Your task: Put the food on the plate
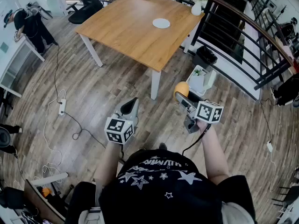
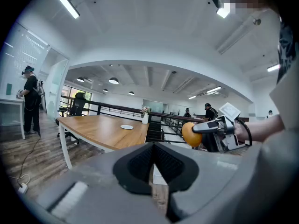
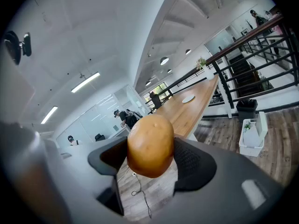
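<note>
The right hand-held gripper (image 3: 150,158) was closed on a potato (image 3: 150,145), its jaws standing wide because the potato filled the gap between the black pads. The pads met it at its flanks, with most of its rounded bulk bulging up and forward of them. The left hand-held gripper (image 2: 153,164) carried nothing, and its jaws were together.

The person stood on the wooden floor (image 1: 93,101), well apart from the bench (image 1: 126,31). The white plate (image 1: 161,23) lay bare on the far part of the bench top, so the potato had not yet been delivered. It hung in the air over the floor, near a white crate (image 1: 202,80) beside the bench leg.

The main risk, as I judged it, was the grip. A smooth, rounded potato pinched at its sides could roll or squirt out if the hold eased during the walk, and it would fall to the floor or into the crate. The plate sat far in from the near edge, so the reach over the bench would be long. Letting go too high could make the potato bounce or roll off the shallow plate. A vase of flowers (image 1: 198,6) stood at the bench corner by the railing (image 1: 243,36), and a wide swing on that side could knock it over.
</note>
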`<act>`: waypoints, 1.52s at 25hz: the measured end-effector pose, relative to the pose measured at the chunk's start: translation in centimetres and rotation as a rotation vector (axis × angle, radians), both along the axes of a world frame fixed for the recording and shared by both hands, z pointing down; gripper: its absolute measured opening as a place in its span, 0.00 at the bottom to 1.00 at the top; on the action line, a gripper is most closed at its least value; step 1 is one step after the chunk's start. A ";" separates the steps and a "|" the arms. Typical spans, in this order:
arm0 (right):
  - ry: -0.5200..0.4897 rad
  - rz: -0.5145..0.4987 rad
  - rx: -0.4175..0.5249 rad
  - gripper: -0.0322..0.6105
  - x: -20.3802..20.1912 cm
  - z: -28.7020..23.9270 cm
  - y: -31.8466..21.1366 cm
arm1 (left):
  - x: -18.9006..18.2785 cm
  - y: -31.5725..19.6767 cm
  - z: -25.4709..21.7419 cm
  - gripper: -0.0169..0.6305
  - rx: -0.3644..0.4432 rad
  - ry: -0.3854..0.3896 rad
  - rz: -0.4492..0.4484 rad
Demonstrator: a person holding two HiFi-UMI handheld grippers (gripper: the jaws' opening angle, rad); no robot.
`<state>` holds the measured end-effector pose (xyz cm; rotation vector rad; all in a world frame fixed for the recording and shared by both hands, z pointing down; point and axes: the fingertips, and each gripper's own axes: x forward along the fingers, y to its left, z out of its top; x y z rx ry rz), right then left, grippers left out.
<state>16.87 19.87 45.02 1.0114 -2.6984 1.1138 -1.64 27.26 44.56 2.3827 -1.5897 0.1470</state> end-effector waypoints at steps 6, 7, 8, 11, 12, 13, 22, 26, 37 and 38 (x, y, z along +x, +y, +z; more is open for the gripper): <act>0.023 -0.009 -0.019 0.55 -1.3 0.8 -0.1 | -1.0 -0.2 0.6 0.03 -0.016 0.000 -0.003; 0.023 -0.010 -0.023 0.55 -1.5 0.9 0.0 | -1.1 -0.1 0.8 0.03 -0.020 0.000 0.000; 0.020 -0.011 -0.027 0.55 -1.6 1.0 0.1 | -1.1 0.0 1.0 0.03 -0.025 0.001 0.002; 0.021 -0.011 -0.031 0.55 -2.0 1.2 0.4 | -1.3 0.2 1.5 0.03 -0.038 0.005 0.004; 0.028 -0.008 -0.033 0.55 -1.9 1.3 0.5 | -1.4 0.3 1.6 0.03 -0.041 0.006 0.004; 0.035 -0.005 -0.036 0.55 -1.9 1.4 0.6 | -1.5 0.3 1.6 0.03 -0.043 0.006 0.004; 0.076 -0.050 -0.014 0.55 -4.5 1.4 1.8 | -3.3 2.5 2.8 0.03 -0.077 0.030 0.001; 0.064 -0.073 0.006 0.55 -6.9 1.1 2.9 | -5.4 4.2 3.6 0.03 -0.091 0.030 -0.002; 0.054 -0.051 -0.036 0.55 -8.6 2.7 4.8 | -8.2 4.6 4.4 0.03 -0.095 0.006 0.025; 0.045 -0.036 -0.040 0.55 -8.2 2.7 4.5 | -8.4 4.3 4.4 0.03 -0.093 0.005 0.023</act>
